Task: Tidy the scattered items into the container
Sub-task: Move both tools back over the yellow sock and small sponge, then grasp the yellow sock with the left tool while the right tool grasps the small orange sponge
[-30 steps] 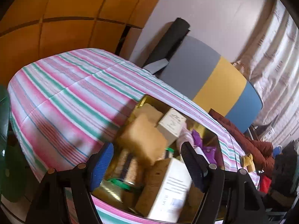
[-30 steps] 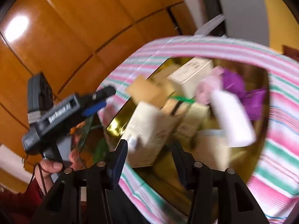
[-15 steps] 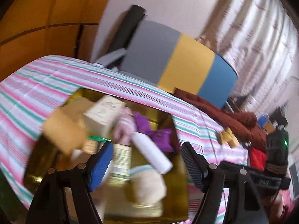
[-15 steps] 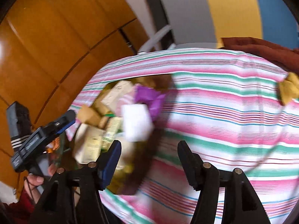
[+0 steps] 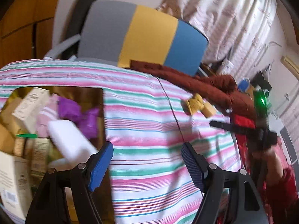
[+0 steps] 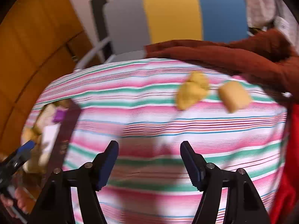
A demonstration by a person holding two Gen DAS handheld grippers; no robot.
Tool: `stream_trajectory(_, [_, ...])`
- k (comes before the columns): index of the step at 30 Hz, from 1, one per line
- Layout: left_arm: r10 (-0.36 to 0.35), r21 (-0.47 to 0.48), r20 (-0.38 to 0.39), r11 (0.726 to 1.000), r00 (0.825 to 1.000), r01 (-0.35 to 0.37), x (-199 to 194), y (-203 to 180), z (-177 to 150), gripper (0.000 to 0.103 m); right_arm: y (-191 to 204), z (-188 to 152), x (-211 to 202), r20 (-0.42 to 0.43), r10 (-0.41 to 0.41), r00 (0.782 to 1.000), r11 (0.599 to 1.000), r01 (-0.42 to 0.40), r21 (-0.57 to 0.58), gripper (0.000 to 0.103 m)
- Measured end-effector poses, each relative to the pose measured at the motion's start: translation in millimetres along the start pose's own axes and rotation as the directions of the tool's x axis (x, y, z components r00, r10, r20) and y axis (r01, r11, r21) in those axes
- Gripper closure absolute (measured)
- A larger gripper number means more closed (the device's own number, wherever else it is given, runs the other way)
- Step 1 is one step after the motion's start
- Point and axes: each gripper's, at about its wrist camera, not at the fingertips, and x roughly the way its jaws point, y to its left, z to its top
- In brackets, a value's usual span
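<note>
The gold container (image 5: 101, 110) sits at the left of the striped table, filled with boxes (image 5: 29, 102), purple wrapping (image 5: 78, 114) and a white block (image 5: 69, 140); in the right wrist view it shows at far left (image 6: 72, 123). Two yellow items lie on the cloth at the far right: a crumpled one (image 6: 192, 91) and a blocky one (image 6: 234, 96), also in the left wrist view (image 5: 196, 103). My left gripper (image 5: 147, 163) is open and empty beside the container's right wall. My right gripper (image 6: 149, 165) is open and empty over bare cloth, well short of the yellow items.
A dark red cloth (image 6: 233, 56) lies along the table's far right edge. A grey, yellow and blue chair back (image 6: 175, 13) stands behind the table. A thin cable (image 5: 172, 110) runs across the cloth. Wood panelling is to the left.
Both grippers swung right, away from the container toward the striped cloth. The yellow items came into the right wrist view. Both stayed open.
</note>
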Motion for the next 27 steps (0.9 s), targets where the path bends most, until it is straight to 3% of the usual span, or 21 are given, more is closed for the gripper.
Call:
stream_trajectory(4, [-0.01, 0.029, -0.051, 0.999, 0.999, 0.012, 21, -16, -2, 0.027, -42, 15, 5, 0.028, -0.092, 0.995, 0.995, 0.091, 0.04, 0.03])
stream_trajectory(6, [-0.021, 0.036, -0.08, 0.999, 0.997, 0.024, 31, -21, -2, 0.027, -67, 24, 10, 0.064, -0.147, 0.987, 0.988, 0.143, 0.063, 0.023])
stream_trajectory(9, [-0.034, 0.041, -0.113, 0.998, 0.993, 0.038, 45, -29, -2, 0.027, -97, 33, 14, 0.105, -0.177, 0.979, 0.98, 0.165, 0.115, 0.014])
stream_trajectory(12, [-0.04, 0.055, -0.136, 0.997, 0.99, 0.048, 58, -37, -1, 0.027, -127, 44, 23, 0.13, -0.169, 0.977, 0.972, 0.144, 0.188, 0.013])
stream_trajectory(17, [-0.033, 0.095, -0.164, 0.994, 0.986, 0.049, 80, -53, 3, 0.027, -141, 54, 43, 0.149, -0.171, 0.974, 0.972, 0.143, 0.185, 0.013])
stream_trajectory(25, [-0.055, 0.129, -0.19, 0.988, 0.98, 0.08, 112, -83, 12, 0.027, -126, 59, 72, 0.136, -0.187, 0.973, 0.982, 0.187, 0.016, 0.013])
stream_trajectory(27, [-0.054, 0.154, -0.185, 0.985, 0.981, 0.083, 118, -94, 17, 0.027, -127, 59, 76, 0.135, -0.157, 0.978, 0.988, 0.157, 0.009, 0.018])
